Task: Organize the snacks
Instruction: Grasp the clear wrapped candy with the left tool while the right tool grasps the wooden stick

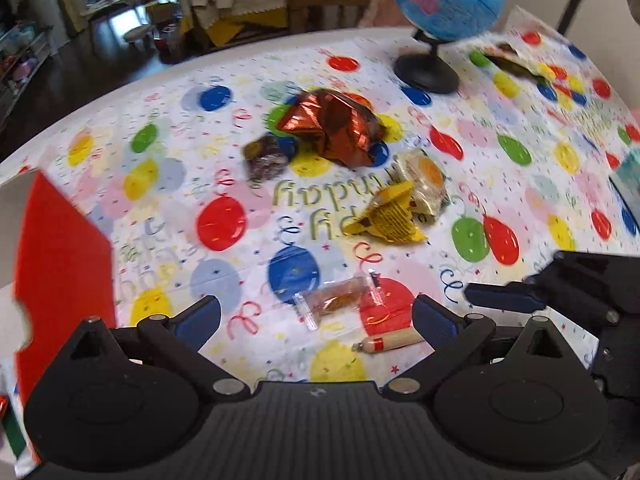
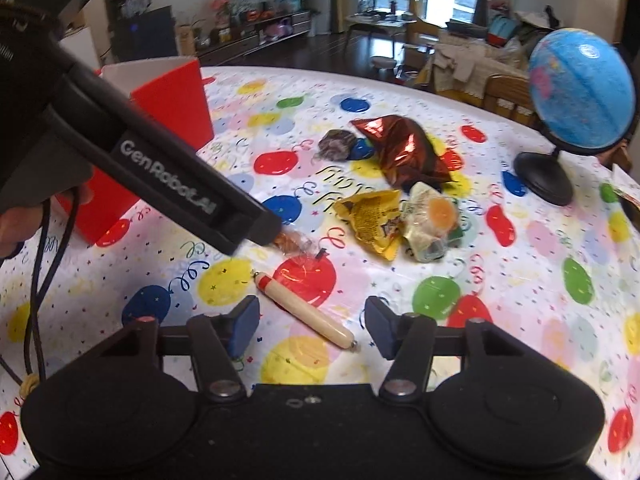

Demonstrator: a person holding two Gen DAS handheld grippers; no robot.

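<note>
Snacks lie on the balloon-print tablecloth [image 1: 120, 128]: a red foil bag [image 1: 332, 124], a dark wrapped sweet [image 1: 266, 158], a yellow packet [image 1: 390, 212], a clear packet with an orange item [image 1: 428, 180], a small clear-wrapped brown snack [image 1: 340, 298] and a sausage stick [image 1: 390, 340]. My left gripper [image 1: 316, 320] is open, just above the small clear snack. My right gripper [image 2: 312, 326] is open, its fingers on either side of the sausage stick [image 2: 308, 310]. A red box [image 2: 172, 100] stands at the left. The left gripper's body [image 2: 168, 184] covers part of the clear snack [image 2: 294, 242].
A blue globe on a black stand [image 2: 576, 92] stands at the table's far right. A torn wrapper [image 1: 516, 60] lies beyond it. The right gripper's fingers [image 1: 504, 296] show at the right in the left wrist view. Wooden chairs [image 1: 332, 0] stand behind the table.
</note>
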